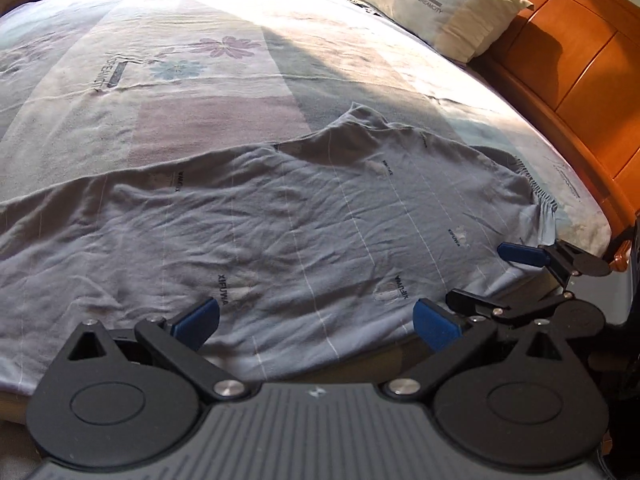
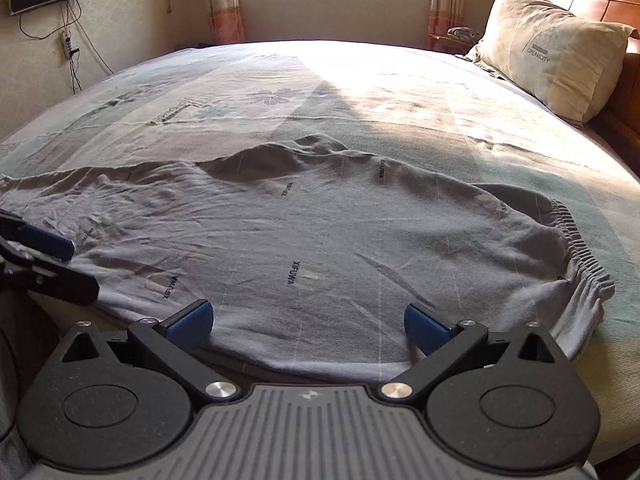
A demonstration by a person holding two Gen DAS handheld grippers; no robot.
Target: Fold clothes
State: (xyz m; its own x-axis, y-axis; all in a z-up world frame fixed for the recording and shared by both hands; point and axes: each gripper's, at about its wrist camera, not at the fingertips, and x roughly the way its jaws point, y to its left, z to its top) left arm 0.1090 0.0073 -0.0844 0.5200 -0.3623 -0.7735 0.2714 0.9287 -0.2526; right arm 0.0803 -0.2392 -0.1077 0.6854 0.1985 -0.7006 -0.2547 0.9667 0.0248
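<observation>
Trousers (image 2: 304, 240) lie spread flat across the lower frame, elastic waistband (image 2: 576, 248) at right, near hem beside both spread, empty claws: left gripper (image 1: 316, 320), right gripper (image 2: 308, 322). Judged: no fold shows; gripping that near edge comes next. Bed (image 2: 360, 92) beyond offers open room

A pair of grey-blue trousers (image 1: 280, 216), printed with small dark lettering and thin pale stripes, lies spread and wrinkled along the near edge of a bed (image 1: 180, 80) covered in a patchwork floral sheet. The elastic waistband sits toward the headboard end. The left tool (image 1: 316, 320) hangs at the near edge over the cloth, its blue-padded fingers (image 1: 198, 318) wide apart and holding nothing. The right tool (image 1: 476, 280) reaches in near the waistband corner, its fingers likewise parted. A pale pillow (image 1: 436, 4) rests against the orange wooden headboard (image 1: 580, 60).
</observation>
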